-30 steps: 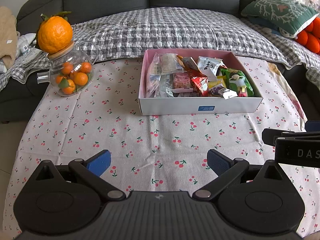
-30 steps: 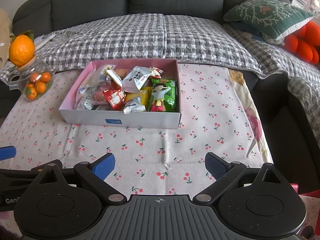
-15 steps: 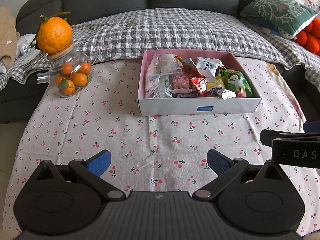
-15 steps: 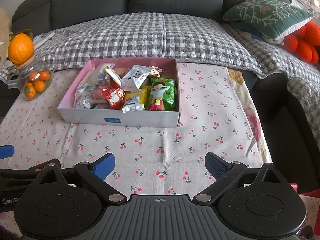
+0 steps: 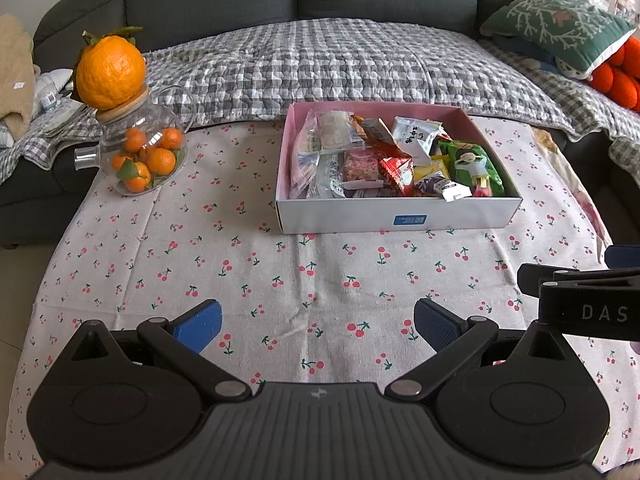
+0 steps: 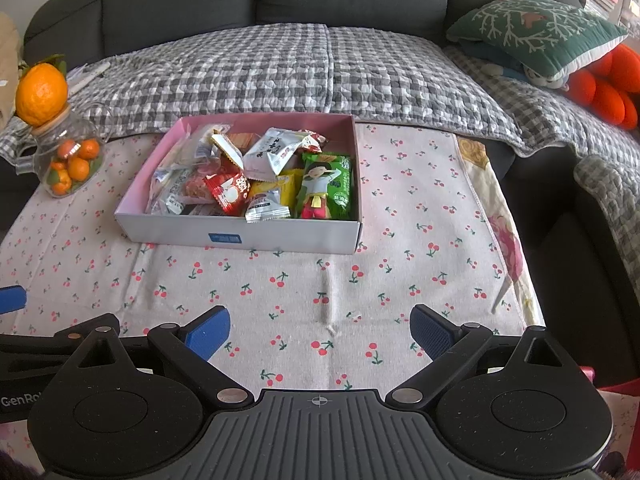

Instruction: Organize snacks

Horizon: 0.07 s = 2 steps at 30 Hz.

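White letters "DAS", cut off by the frame edge, on the black body of the right claw [image 5: 588,312] in the left wrist view. "GenRo", likewise cut off, on the left claw [image 6: 16,400] in the right wrist view. Blue label [image 5: 410,220] on the snack box [image 5: 460,216] front wall: too small to read. Print on the snack wrappers: illegible.

**Snack box on the cherry cloth**

The shallow white box [image 5: 400,216], pink inside, sat flat ahead of me, heaped with loose snack packets [image 5: 376,160]; a green packet [image 6: 326,186] lay along its right wall, a red one [image 6: 228,192] near the front.
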Tool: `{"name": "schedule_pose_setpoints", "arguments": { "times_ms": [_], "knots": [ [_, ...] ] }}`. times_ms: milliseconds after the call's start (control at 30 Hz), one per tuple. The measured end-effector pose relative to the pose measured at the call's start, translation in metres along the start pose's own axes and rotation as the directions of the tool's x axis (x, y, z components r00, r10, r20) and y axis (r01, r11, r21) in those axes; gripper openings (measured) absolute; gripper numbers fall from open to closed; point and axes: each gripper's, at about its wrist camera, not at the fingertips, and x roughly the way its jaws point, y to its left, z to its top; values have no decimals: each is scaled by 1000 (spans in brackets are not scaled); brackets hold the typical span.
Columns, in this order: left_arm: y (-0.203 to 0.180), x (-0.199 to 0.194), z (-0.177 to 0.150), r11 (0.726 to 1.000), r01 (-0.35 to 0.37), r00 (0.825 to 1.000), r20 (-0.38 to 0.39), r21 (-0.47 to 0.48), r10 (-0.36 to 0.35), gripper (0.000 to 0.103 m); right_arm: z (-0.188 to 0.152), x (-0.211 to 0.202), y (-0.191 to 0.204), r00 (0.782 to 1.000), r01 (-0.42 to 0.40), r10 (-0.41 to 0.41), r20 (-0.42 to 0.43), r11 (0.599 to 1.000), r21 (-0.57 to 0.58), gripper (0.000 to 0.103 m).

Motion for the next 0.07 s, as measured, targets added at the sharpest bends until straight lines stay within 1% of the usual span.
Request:
{"name": "schedule_pose_setpoints", "arguments": {
  "times_ms": [67],
  "knots": [
    [0, 1, 0, 1000, 12, 1000, -4, 2, -12, 102, 0, 1, 0, 1000, 2, -3, -5, 1000, -5, 98]
  ]
}}
